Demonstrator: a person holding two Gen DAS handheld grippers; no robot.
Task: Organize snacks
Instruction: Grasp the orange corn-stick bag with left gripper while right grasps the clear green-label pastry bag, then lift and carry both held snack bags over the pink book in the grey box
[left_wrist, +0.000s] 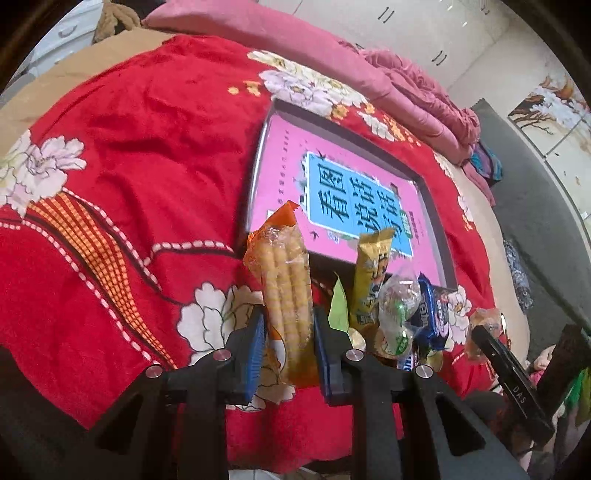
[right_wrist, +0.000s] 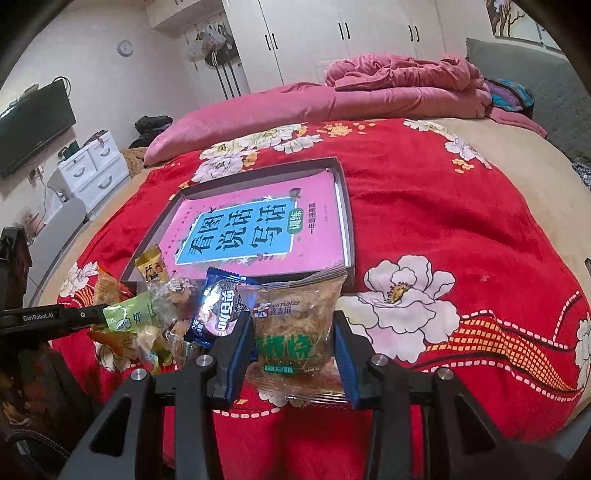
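Carrying two snacks toward the box (right_wrist: 345, 206) ahead of both grippers.
Left gripper (left_wrist: 288, 332) clamps the corn-stick packet (left_wrist: 284, 280), right gripper (right_wrist: 293, 343) clamps the cake packet (right_wrist: 291, 325); lift clear of the pile before releasing.

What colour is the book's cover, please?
Pink with a blue title panel, clearest in the right wrist view.
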